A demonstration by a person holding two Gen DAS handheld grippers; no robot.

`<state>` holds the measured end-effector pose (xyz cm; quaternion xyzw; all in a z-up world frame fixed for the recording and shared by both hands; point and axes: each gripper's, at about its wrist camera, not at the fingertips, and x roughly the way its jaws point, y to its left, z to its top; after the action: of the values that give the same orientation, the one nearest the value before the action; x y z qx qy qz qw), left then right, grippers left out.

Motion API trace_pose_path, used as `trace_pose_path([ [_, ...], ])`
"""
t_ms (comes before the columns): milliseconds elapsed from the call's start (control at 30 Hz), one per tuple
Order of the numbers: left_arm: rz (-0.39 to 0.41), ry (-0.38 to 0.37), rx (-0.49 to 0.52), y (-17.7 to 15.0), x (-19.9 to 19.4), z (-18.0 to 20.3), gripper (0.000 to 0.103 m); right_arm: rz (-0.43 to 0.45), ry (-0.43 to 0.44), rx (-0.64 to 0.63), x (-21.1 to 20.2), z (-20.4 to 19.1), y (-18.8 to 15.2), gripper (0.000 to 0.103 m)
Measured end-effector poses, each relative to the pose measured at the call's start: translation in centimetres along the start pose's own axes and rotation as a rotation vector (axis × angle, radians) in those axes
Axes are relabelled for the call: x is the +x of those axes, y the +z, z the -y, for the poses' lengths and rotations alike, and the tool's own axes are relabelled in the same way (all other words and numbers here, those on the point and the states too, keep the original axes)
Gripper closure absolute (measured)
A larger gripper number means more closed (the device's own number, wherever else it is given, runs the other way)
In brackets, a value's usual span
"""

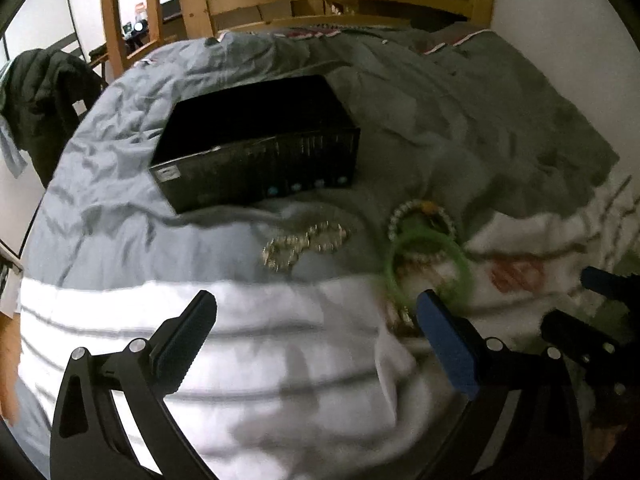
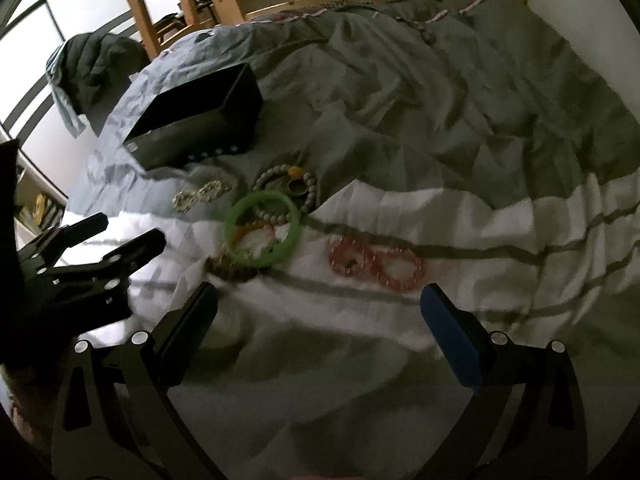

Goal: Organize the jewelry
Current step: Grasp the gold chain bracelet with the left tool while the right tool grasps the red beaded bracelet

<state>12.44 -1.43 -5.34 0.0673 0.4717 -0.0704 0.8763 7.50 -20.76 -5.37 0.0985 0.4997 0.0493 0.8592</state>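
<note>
Right gripper [image 2: 318, 322] spread wide, empty, above the bed [image 2: 440, 128]. Green bangle [image 2: 262, 232] just ahead: rigid, light, likely slippery; pinch across its rim. Left gripper [image 1: 316, 330] likewise wide.

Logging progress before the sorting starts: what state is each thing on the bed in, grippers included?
Black box: open on top, nothing visible inside.
Green bangle: flat on the bedding, overlapping the bead bracelet.
Bead bracelet: loose on the bedding.
Red bracelets: side by side, outside the box.
Left hand-held gripper: open, empty.
Right hand-held gripper: open, empty.
</note>
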Motion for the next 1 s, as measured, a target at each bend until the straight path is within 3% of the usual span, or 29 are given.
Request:
trace_pose_path([
  [67, -0.007, -0.011, 0.002, 0.8, 1.7, 0.0, 0.008, -0.011, -0.001, 0.012, 0.9, 0.3, 0.5, 0.003],
  [133, -0.024, -0.030, 0.005, 1.3, 3.2, -0.1, 0.028, -0.034, -0.012, 0.031, 2.2, 0.9, 0.9, 0.003],
  [167, -0.040, -0.041, 0.000, 1.5, 4.1, -0.3, 0.030, -0.044, -0.014, 0.041, 2.9, 1.2, 0.9, 0.003],
  [267, -0.057, -0.039, -0.015, 1.6, 6.3, -0.9, 0.039, -0.122, -0.031, 0.076, 5.6, 2.4, 0.7, 0.015],
  [300, -0.080, -0.032, -0.025, 1.5, 7.1, -1.2, 0.048, -0.139, -0.039, 0.081, 6.2, 2.6, 0.6, 0.022],
  [367, -0.092, -0.046, -0.043, 1.4, 7.7, -1.7, 0.053, -0.160, -0.045, 0.086, 7.3, 2.9, 0.5, 0.026],
  [467, -0.093, -0.055, -0.060, 1.6, 8.2, -2.2, 0.072, -0.167, -0.056, 0.073, 8.2, 2.7, 0.6, 0.031],
  [533, -0.093, -0.069, -0.079, 1.7, 8.3, -2.7, 0.087, -0.141, -0.056, 0.085, 8.1, 2.7, 0.6, 0.039],
  [600, -0.092, -0.091, -0.101, 1.8, 8.2, -3.2, 0.095, -0.112, -0.061, 0.115, 7.7, 3.2, 0.6, 0.060],
  [700, -0.079, -0.103, -0.119, 2.1, 7.7, -3.8, 0.095, -0.066, -0.050, 0.147, 6.8, 3.6, 0.7, 0.081],
  [733, -0.069, -0.106, -0.123, 2.1, 7.3, -3.9, 0.095, -0.053, -0.038, 0.145, 6.4, 3.6, 0.9, 0.084],
  [867, -0.028, -0.121, -0.131, 2.4, 5.5, -4.2, 0.095, 0.040, 0.059, 0.143, 4.1, 3.5, 1.2, 0.092],
  [1000, 0.019, -0.123, -0.137, 2.8, 3.3, -4.2, 0.095, 0.165, 0.117, 0.125, 1.0, 3.1, 1.4, 0.092],
])
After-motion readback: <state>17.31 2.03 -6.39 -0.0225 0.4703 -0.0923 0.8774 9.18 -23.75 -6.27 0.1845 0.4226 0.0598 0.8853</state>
